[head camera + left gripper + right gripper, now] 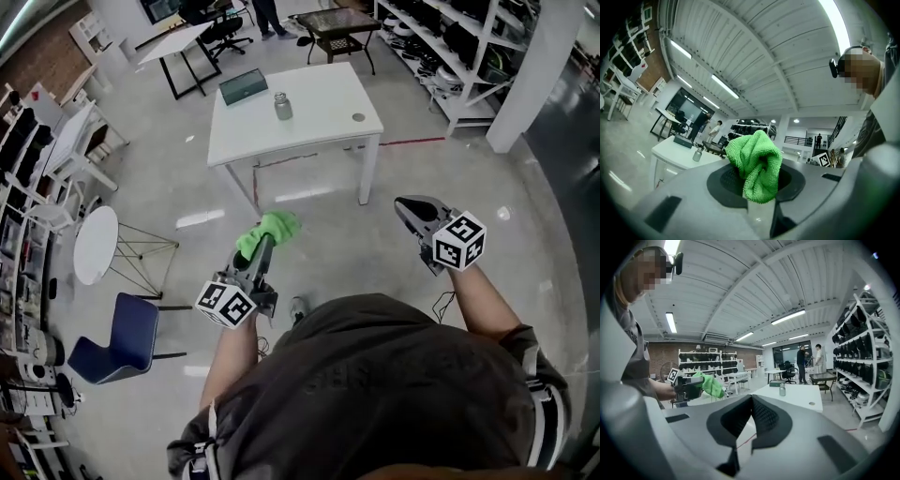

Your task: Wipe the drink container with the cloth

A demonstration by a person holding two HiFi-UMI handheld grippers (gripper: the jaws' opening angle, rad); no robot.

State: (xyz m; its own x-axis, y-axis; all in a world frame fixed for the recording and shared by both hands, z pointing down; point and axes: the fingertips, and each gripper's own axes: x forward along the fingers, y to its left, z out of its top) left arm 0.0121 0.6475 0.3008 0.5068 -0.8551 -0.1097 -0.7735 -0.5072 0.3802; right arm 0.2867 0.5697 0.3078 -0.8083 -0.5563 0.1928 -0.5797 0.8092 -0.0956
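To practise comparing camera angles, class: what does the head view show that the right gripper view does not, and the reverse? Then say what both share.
Head view only: the blue chair and the marker cube on the right gripper. Right gripper view only: the ceiling lights, and that gripper's jaws close up, together on nothing. Both: the left gripper clamping the green cloth, and the drink container on the white table.

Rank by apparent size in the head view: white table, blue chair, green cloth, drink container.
1. white table
2. blue chair
3. green cloth, which is much nearer the camera than the table, so its lead over the container may be only nearness
4. drink container, standing on the table
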